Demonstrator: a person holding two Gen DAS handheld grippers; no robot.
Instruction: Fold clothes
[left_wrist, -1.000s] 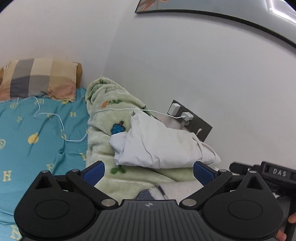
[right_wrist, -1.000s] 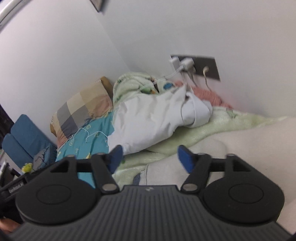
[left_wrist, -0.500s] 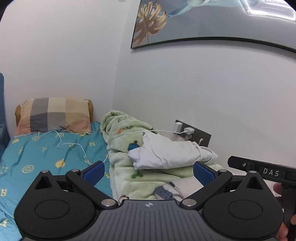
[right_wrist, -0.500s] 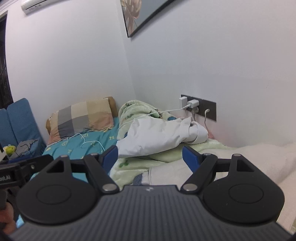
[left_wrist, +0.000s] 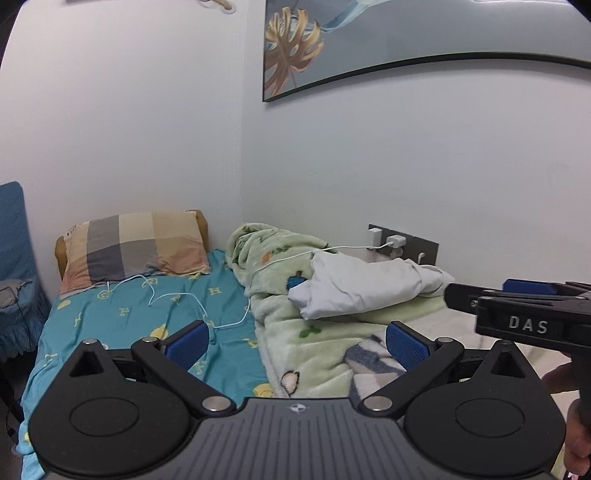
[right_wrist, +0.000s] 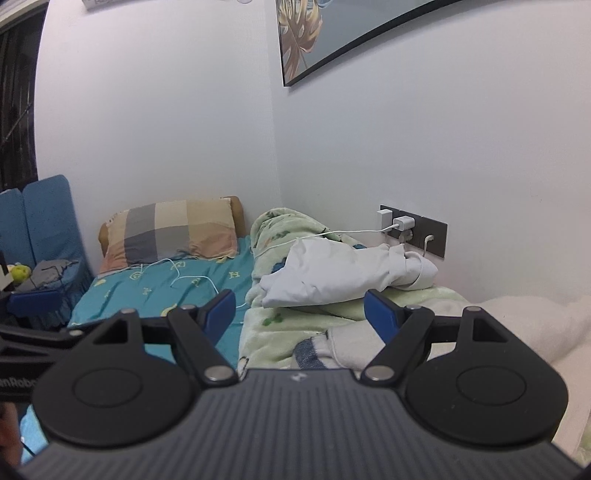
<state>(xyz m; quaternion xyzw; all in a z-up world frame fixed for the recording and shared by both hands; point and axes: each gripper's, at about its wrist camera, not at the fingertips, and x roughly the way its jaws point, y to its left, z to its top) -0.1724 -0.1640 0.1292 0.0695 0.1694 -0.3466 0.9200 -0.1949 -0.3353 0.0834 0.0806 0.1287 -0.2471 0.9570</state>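
A crumpled white garment (left_wrist: 364, 286) (right_wrist: 340, 275) lies on a pale green patterned blanket (left_wrist: 295, 332) (right_wrist: 275, 332) by the wall. My left gripper (left_wrist: 297, 341) hangs over the bed's near side, open, with nothing between its blue pads; the garment lies well beyond it. My right gripper (right_wrist: 299, 312) is also open and empty, a short way in front of the garment. In the left wrist view the right gripper (left_wrist: 517, 295) juts in from the right edge, held by a hand (left_wrist: 574, 435).
A checked pillow (left_wrist: 133, 245) (right_wrist: 170, 230) rests at the head of the bed on a teal sheet (left_wrist: 140, 314) (right_wrist: 155, 291). A white charging cable (left_wrist: 177, 297) runs from the wall socket (left_wrist: 402, 243) (right_wrist: 413, 229) across blanket and sheet. A blue chair (right_wrist: 40, 229) stands at left, a cream blanket (right_wrist: 517, 325) at right.
Both grippers have pulled back from the white garment and levelled out, so the garment looks smaller and farther off and the wall picture has come into view. Both stayed open.
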